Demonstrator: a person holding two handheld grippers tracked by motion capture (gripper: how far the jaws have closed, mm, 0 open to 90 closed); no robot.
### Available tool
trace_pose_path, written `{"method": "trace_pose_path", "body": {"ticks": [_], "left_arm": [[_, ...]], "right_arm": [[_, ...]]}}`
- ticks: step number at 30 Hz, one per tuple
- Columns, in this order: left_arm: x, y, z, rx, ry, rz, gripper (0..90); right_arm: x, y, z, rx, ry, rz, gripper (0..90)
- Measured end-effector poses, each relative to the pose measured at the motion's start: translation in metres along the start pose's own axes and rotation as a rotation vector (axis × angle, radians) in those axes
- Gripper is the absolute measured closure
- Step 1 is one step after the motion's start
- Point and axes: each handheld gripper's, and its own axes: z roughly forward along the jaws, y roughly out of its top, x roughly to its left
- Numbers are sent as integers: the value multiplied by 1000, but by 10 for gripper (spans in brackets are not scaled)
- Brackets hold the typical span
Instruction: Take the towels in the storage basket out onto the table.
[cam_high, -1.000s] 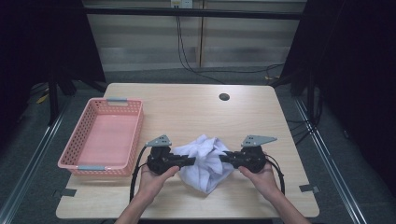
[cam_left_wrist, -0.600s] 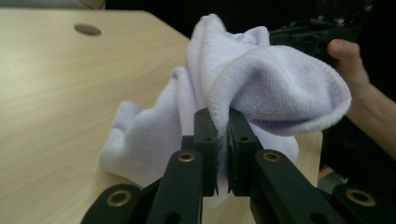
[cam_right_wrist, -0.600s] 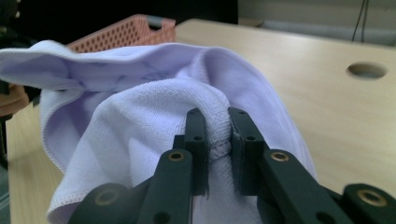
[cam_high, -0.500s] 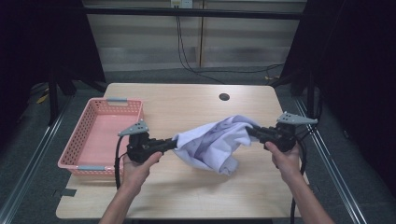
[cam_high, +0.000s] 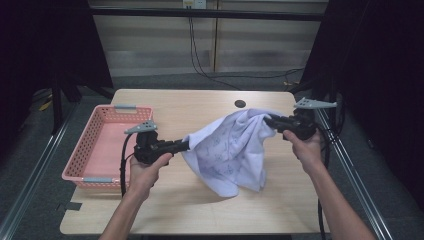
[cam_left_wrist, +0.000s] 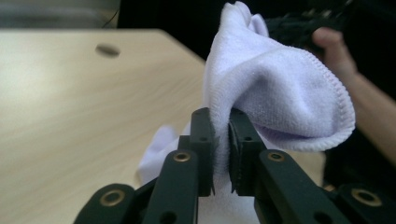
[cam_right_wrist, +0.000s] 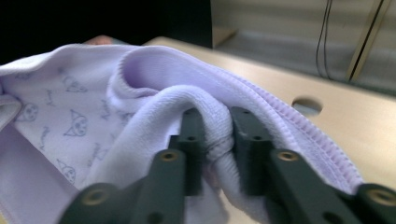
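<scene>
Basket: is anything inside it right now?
The basket looks empty: the high view shows only its bare pink floor. The left claw and its hand cover a strip along its right rim. The towel hangs over the table, not the basket.

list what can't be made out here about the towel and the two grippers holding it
- Left gripper, left gripper view: the pinched towel edge is hidden between the jaws.
- Right gripper, right gripper view: the towel's bunched hem wraps the jaw tips, covering the contact.
- High view: the small print on the towel is too small to identify.
- High view: the table under the hanging towel is hidden.
</scene>
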Motion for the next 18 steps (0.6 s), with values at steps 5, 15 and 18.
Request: {"method": "trace_pose_path", "body": {"ticks": [5, 15, 18], "left_arm": [[17, -25, 7, 79, 65, -61, 620], [-7, -33, 41, 135, -23, 55, 574], [-3, -44, 66, 205, -31, 51, 496]], "right_arm": [[-8, -39, 14, 64, -45, 60, 515], [24, -54, 6, 77, 43, 3, 439], [31, -64, 26, 133, 55, -24, 384]]}}
